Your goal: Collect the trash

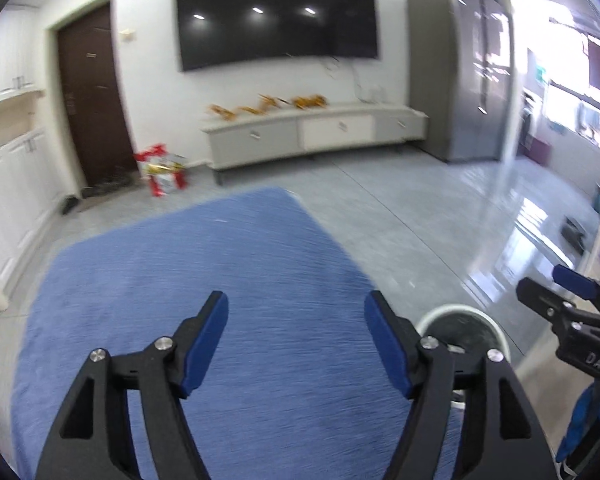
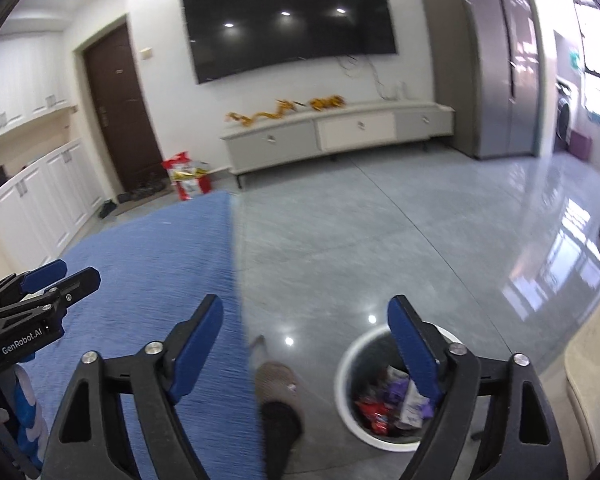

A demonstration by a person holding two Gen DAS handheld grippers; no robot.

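Observation:
A white round trash bin [image 2: 350, 392] stands on the grey floor to the right of the blue rug [image 2: 148, 280]. It holds several wrappers, red and purple [image 2: 384, 408]. My right gripper [image 2: 306, 320] is open and empty, held above the floor with its right finger over the bin. My left gripper [image 1: 296, 312] is open and empty above the blue rug [image 1: 220, 280]. The bin's rim [image 1: 456, 310] shows just right of it. Each gripper shows at the edge of the other's view, the right one [image 1: 560, 292] and the left one [image 2: 60, 276].
A grey slipper on a foot [image 2: 278, 388] is between rug and bin. A TV cabinet [image 2: 340, 132] stands under a wall TV [image 2: 288, 16]. A red bag [image 2: 188, 178] sits by the brown door [image 2: 120, 108]. White cupboards [image 2: 40, 200] line the left wall. A beige edge [image 2: 592, 380] lies at right.

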